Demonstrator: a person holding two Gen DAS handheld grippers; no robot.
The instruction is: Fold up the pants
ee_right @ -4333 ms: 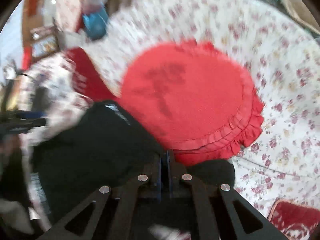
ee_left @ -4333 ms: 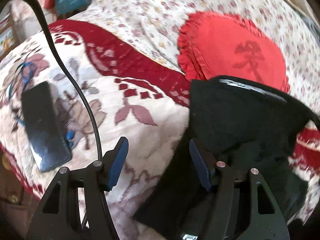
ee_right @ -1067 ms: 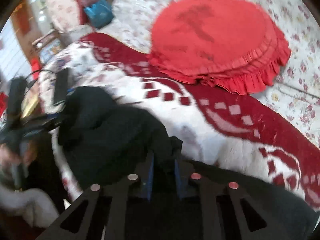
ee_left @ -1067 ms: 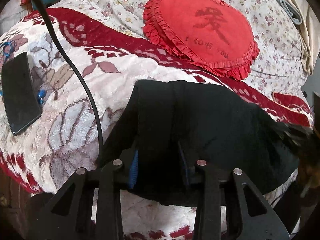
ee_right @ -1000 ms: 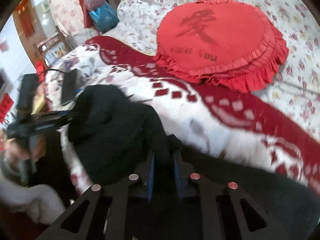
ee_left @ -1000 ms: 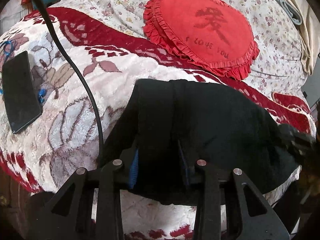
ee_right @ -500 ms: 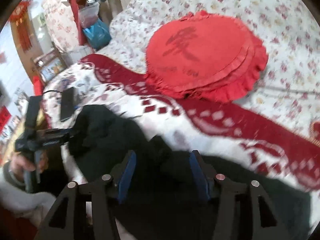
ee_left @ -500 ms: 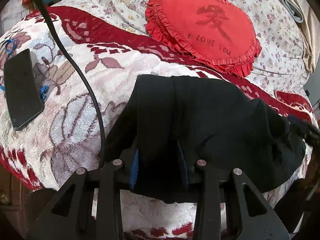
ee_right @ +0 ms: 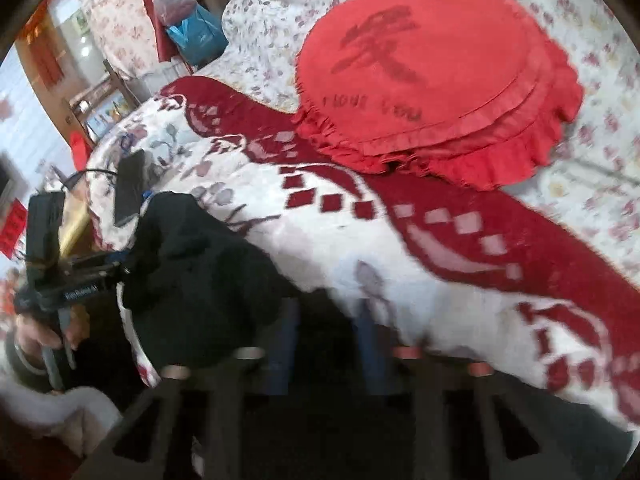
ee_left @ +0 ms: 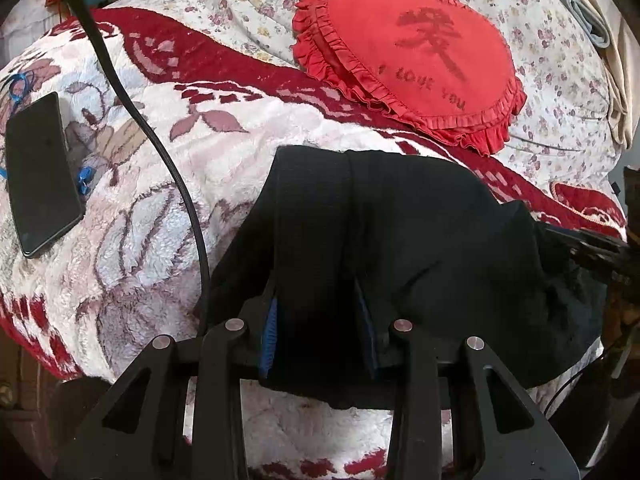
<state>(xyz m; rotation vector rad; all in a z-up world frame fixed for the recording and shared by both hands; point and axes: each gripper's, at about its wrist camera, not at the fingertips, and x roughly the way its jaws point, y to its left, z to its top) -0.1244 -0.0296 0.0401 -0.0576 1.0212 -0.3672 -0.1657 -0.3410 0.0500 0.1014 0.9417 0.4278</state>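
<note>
Right claw lets go of the pants

The right claw [ee_right: 324, 336], clamped on the black pants [ee_right: 200, 280] a second ago, now stands spread and, as far as the blur shows, empty; that end has dropped onto the blanket [ee_right: 400, 256].

Matt black cloth pants [ee_left: 400, 220] — fluffy plush blanket [ee_left: 152, 208].

right gripper [ee_right: 323, 332] motion-blurred, jaws' grip unclear

We saw black pants [ee_right: 200, 280] heaped on the fleece blanket [ee_right: 400, 264], our right gripper [ee_right: 324, 344] blurred, fingers apart.
</note>
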